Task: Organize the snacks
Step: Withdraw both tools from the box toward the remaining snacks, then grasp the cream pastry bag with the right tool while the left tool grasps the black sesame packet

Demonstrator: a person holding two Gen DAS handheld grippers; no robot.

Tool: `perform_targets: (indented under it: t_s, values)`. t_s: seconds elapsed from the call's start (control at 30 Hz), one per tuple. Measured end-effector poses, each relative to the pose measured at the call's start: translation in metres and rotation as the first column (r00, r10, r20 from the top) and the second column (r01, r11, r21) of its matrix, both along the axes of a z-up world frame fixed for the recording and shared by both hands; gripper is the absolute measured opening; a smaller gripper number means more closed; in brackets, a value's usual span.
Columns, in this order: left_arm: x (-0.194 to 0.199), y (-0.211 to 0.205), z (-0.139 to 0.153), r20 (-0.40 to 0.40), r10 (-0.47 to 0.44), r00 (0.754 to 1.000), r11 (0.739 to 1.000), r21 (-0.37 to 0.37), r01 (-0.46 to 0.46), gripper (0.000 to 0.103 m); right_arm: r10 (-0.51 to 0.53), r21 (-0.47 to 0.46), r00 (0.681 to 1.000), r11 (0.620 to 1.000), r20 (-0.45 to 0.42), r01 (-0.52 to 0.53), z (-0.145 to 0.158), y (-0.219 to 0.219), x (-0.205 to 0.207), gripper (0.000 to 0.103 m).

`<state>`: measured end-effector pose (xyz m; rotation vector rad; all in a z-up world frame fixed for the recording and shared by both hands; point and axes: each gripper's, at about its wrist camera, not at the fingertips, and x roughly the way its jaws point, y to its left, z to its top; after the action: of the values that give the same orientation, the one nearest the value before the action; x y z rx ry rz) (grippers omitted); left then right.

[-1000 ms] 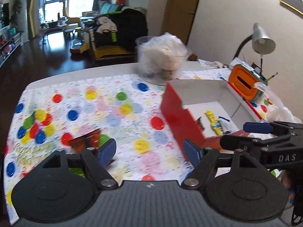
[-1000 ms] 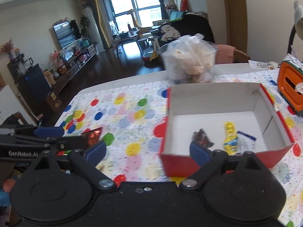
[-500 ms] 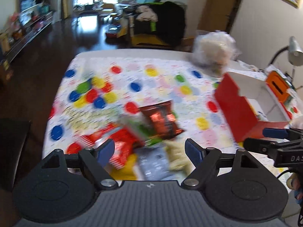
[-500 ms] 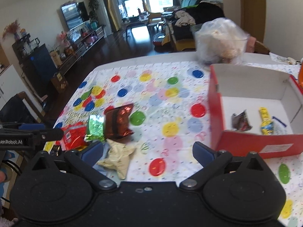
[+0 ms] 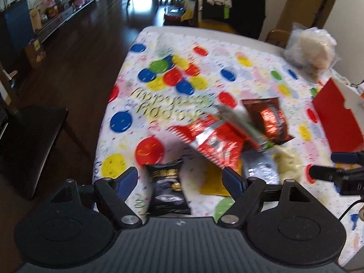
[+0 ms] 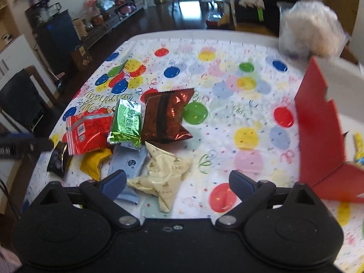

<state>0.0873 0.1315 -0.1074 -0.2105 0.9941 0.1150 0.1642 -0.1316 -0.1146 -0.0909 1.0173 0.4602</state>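
A pile of snack packets lies on the balloon-print tablecloth (image 6: 227, 104): a red packet (image 6: 87, 129), a green foil packet (image 6: 126, 122), a dark red foil packet (image 6: 167, 117), a cream packet (image 6: 162, 175), a pale blue packet (image 6: 127, 163), a yellow packet (image 6: 94, 162) and a small black packet (image 5: 168, 188). My left gripper (image 5: 180, 180) is open, with the black packet between its fingers. My right gripper (image 6: 177, 183) is open over the cream packet. The red box (image 6: 318, 132) stands at the right, a yellow snack (image 6: 359, 145) inside.
A clear plastic bag of pale food (image 6: 311, 31) sits at the table's far right. The table's left edge (image 5: 107, 113) drops to a dark wood floor. A dark chair (image 5: 29, 141) stands left of the table. The right gripper shows in the left wrist view (image 5: 341, 170).
Both grippers have swung left from the red box to the snack pile. The black packet has come between the left fingers. Both stay open.
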Motion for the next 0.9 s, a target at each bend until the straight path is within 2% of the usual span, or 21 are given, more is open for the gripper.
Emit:
perform_targets:
  t_s: [0.2, 0.57, 0.7, 0.8, 0.83, 0.9]
  values:
    - [0.004, 0.008, -0.023, -0.048, 0.003, 0.999, 1.000, -0.004, -0.004, 0.081, -0.038, -0.015, 0.997, 0.999, -0.068, 0.037, -0.020, 0.015, 0.013, 0.086]
    - [0.015, 0.010, -0.043, -0.089, -0.001, 0.996, 1.000, -0.016, 0.000, 0.081, -0.071, -0.005, 0.987, 0.997, -0.144, 0.071, -0.036, 0.025, 0.024, 0.060]
    - [0.017, 0.011, -0.046, -0.101, -0.003, 0.995, 1.000, -0.030, 0.000, 0.064, -0.093, 0.009, 0.981, 0.995, -0.173, 0.096, -0.040, 0.023, 0.027, 0.054]
    - [0.017, 0.011, -0.047, -0.109, -0.003, 0.994, 0.999, -0.036, -0.001, 0.057, -0.091, 0.014, 0.980, 0.995, -0.178, 0.095, -0.040, 0.023, 0.026, 0.047]
    - [0.017, 0.011, -0.048, -0.111, -0.003, 0.994, 0.999, -0.037, -0.001, 0.052, -0.090, 0.013, 0.980, 0.995, -0.177, 0.094, -0.039, 0.023, 0.026, 0.043]
    - [0.018, 0.011, -0.049, -0.120, -0.004, 0.993, 0.999, -0.038, -0.001, 0.041, -0.086, 0.012, 0.981, 0.996, -0.172, 0.090, -0.039, 0.023, 0.024, 0.041]
